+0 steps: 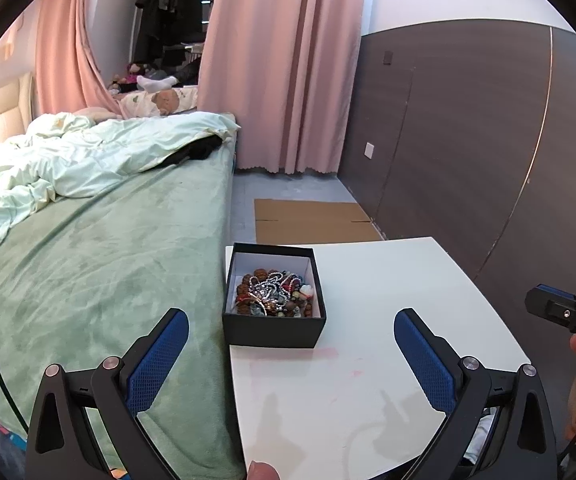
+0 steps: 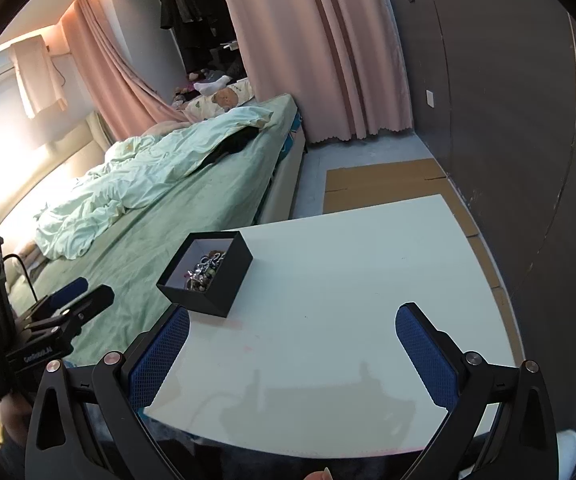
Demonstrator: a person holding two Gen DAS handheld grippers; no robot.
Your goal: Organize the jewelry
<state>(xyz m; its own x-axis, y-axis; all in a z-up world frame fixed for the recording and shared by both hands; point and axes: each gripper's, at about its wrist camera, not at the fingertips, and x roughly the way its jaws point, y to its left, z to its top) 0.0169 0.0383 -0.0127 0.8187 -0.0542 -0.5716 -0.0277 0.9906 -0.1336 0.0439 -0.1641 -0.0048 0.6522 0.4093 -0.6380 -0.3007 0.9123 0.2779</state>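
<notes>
A small black box (image 1: 274, 328) with a white lining stands at the left far corner of the white table (image 1: 387, 320). It holds a tangled heap of bead bracelets and chains (image 1: 274, 294). My left gripper (image 1: 289, 322) is open and empty, just in front of the box. In the right wrist view the box (image 2: 224, 280) sits ahead to the left, and the jewelry (image 2: 204, 270) shows inside. My right gripper (image 2: 291, 320) is open and empty above the table (image 2: 347, 280). The left gripper (image 2: 76, 296) shows there at the left edge, the right gripper (image 1: 567, 314) in the left view at the right edge.
A bed with a green sheet (image 1: 108, 264) and a crumpled pale duvet (image 1: 88, 160) runs along the table's left side. Pink curtains (image 1: 288, 60) hang behind. A dark panelled wall (image 1: 467, 140) stands to the right. Flat cardboard (image 1: 311, 220) lies on the floor beyond the table.
</notes>
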